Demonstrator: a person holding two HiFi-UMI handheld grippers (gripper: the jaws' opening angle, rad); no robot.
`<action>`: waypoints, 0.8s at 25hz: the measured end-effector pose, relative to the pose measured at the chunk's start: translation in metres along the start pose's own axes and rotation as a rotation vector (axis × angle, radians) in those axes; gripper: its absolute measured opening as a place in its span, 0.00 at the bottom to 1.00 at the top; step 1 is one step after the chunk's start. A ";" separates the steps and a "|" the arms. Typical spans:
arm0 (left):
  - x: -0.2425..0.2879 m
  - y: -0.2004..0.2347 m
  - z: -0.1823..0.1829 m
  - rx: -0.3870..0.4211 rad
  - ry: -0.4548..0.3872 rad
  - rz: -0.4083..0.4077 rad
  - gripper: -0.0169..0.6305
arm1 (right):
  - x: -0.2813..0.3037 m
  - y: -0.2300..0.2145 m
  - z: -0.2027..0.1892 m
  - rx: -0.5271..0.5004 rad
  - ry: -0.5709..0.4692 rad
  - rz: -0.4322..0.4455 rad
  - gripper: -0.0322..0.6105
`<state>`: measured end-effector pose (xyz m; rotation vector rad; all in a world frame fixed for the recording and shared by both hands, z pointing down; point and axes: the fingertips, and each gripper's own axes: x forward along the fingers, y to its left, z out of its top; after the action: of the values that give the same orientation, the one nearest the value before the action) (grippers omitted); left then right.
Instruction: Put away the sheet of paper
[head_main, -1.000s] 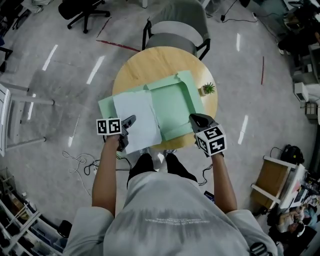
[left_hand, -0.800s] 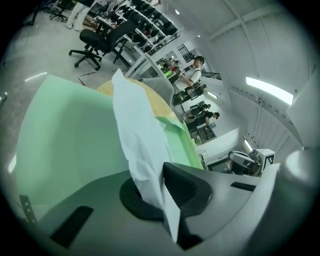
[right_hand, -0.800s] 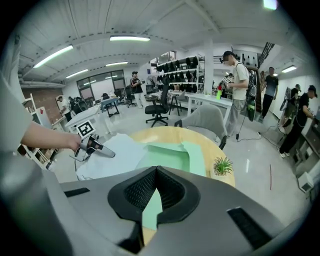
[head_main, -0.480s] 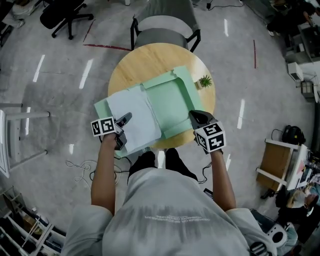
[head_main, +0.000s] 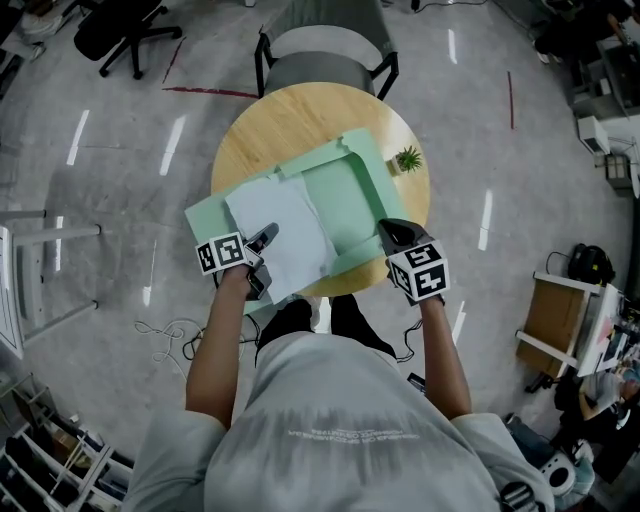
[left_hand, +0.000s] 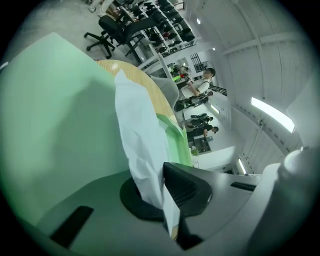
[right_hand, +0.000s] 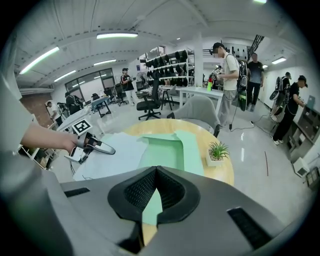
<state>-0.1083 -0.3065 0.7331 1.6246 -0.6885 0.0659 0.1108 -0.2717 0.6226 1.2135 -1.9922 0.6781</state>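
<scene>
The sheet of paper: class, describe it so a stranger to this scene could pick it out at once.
Find the round wooden table. On it lies an open green folder, with the sheet of paper over its left half. It alone is white, its near edge pinched by the left gripper.

From above, my own chest and arms cover the bench (head_main: 290, 120) edge on the near side of the green folder (head_main: 350, 200). The sheet of paper (head_main: 285, 235) hides much of the folder's left leaf. My right tool (head_main: 391, 232) and its marker cube (head_main: 420, 275) cover the folder's near right corner, so the pinch there cannot be seen from above. In the left gripper view the folder is a soft green blur blocking most of the bench. There the paper's lower edge vanishes between the closed jaws of my left tool (left_hand: 167, 200). In the right gripper view, people (right_hand: 230, 60) beyond the folder are too small to make out.
</scene>
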 end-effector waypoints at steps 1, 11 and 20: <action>0.001 0.000 0.001 -0.012 -0.021 0.013 0.06 | 0.000 -0.001 0.000 0.002 -0.001 0.004 0.09; 0.033 -0.014 -0.009 -0.017 -0.067 0.082 0.06 | -0.006 -0.016 -0.010 0.010 -0.015 0.043 0.09; 0.050 -0.026 -0.012 0.048 -0.069 0.171 0.07 | -0.017 -0.032 -0.026 0.012 -0.013 0.072 0.09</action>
<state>-0.0510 -0.3146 0.7334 1.6167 -0.8839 0.1520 0.1523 -0.2571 0.6278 1.1607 -2.0541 0.7205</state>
